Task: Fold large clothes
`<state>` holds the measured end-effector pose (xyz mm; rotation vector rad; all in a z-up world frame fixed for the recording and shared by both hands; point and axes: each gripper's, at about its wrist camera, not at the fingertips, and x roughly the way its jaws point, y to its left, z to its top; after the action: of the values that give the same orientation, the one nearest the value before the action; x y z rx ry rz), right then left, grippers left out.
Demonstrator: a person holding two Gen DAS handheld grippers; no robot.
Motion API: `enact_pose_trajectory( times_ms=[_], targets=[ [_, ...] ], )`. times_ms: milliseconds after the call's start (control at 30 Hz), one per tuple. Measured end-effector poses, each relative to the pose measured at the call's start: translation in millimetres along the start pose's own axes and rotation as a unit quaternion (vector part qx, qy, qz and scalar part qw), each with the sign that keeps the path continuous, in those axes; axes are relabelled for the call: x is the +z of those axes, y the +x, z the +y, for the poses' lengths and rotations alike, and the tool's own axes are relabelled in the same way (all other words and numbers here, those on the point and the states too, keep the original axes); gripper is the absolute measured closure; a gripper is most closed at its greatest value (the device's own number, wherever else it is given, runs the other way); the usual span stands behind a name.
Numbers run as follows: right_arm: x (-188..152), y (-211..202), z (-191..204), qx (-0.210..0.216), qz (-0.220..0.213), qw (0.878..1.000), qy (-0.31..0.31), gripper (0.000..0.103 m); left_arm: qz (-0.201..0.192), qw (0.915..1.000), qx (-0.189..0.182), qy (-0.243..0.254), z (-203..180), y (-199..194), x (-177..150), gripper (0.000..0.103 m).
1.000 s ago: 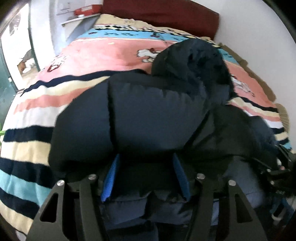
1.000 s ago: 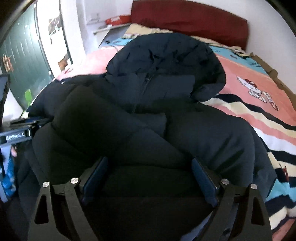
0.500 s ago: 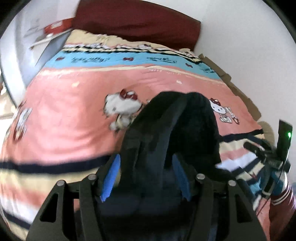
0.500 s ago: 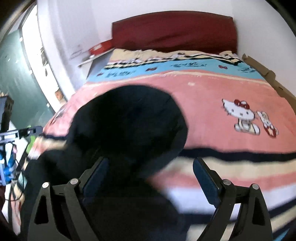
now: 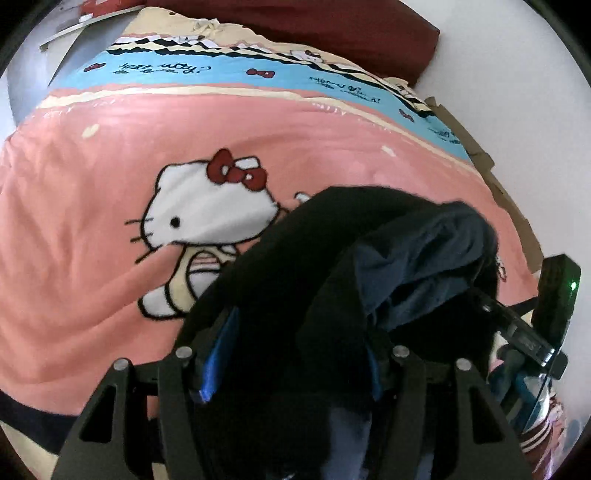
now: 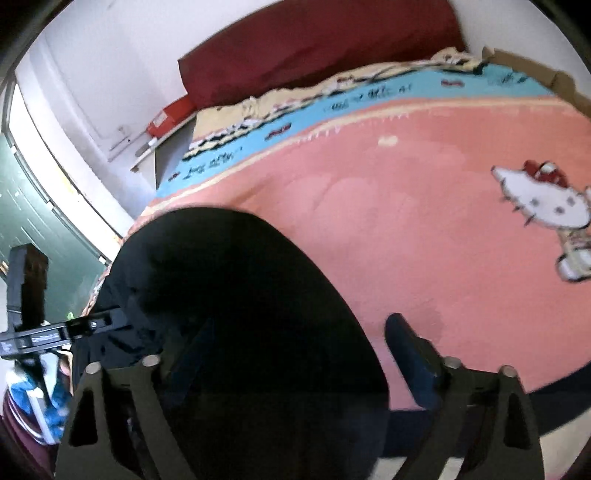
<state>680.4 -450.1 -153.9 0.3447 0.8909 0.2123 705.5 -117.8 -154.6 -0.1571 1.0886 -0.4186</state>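
Note:
A dark navy puffer jacket point(image 5: 369, 258) lies bunched on the pink cartoon-cat bedspread point(image 5: 92, 184). In the left wrist view my left gripper point(image 5: 291, 354) has its blue-padded jaws around a thick fold of the jacket, which fills the gap between them. In the right wrist view the jacket point(image 6: 229, 295) is a black mound covering the left finger of my right gripper point(image 6: 295, 354). The right finger point(image 6: 410, 343) stands clear of the cloth over the bedspread point(image 6: 406, 221), so those jaws are spread wide. The other gripper shows at each view's edge.
A dark red headboard cushion point(image 5: 332, 22) runs along the far end of the bed. A white wall point(image 5: 517, 92) is on the right. A shelf with a red box point(image 6: 170, 118) and a green door point(image 6: 33, 221) are on the left.
Both grippers have moved forward up the bed toward the headboard, carrying the jacket's lower part over the rest. Far more bedspread shows now, and the right gripper's right finger is now clear of cloth.

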Motion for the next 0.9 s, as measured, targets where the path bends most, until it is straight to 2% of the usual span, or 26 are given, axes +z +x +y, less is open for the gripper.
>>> enact_pose_trajectory(
  times_ms=[33,100,133,200,300,400,500,633,733,900],
  targets=[
    [-2.7,7.1,5.9,0.001,0.01,1.0,-0.01,0.061,-0.002,0.9999,0.012,0.01,-1.8,-0.1,-2.3,0.054],
    [-5.2,7.6,16.7,-0.006,0.013,0.999,-0.033,0.082,0.002,0.9994,0.024,0.024,-6.2,-4.0,-5.9,0.084],
    [-5.8,2.2,24.5,-0.002,0.01,0.999,-0.047,0.086,0.001,0.9993,0.027,0.026,-8.6,-9.3,-7.5,0.088],
    [-6.2,-10.8,35.7,0.0,0.005,0.998,-0.063,0.089,-0.011,0.9985,0.036,0.04,-17.0,-24.6,-13.2,0.095],
    [-8.8,-43.4,54.3,0.005,0.002,0.996,-0.094,0.09,-0.031,0.9979,0.035,0.046,-25.3,-60.1,-26.6,0.097],
    [-22.1,-95.1,81.1,0.03,-0.013,0.99,-0.134,0.091,-0.061,0.9968,0.018,0.048,-27.6,-112.0,-49.5,0.097],
    [-49.4,-148.2,109.1,0.054,-0.024,0.982,-0.178,0.091,-0.09,0.9948,0.003,0.048,-18.8,-174.2,-88.9,0.097],
    [-109.4,-219.1,144.6,0.098,-0.039,0.97,-0.217,0.09,-0.112,0.9927,-0.024,0.038,-2.3,-237.7,-157.4,0.097],
    [-155.3,-250.5,159.3,0.12,-0.038,0.965,-0.229,0.09,-0.12,0.9906,-0.028,0.06,1.0,-268.6,-218.0,0.098],
    [-233.9,-272.0,161.4,0.121,-0.009,0.968,-0.22,0.09,-0.11,0.9909,-0.034,0.07,14.6,-273.7,-297.8,0.098]
  ],
)
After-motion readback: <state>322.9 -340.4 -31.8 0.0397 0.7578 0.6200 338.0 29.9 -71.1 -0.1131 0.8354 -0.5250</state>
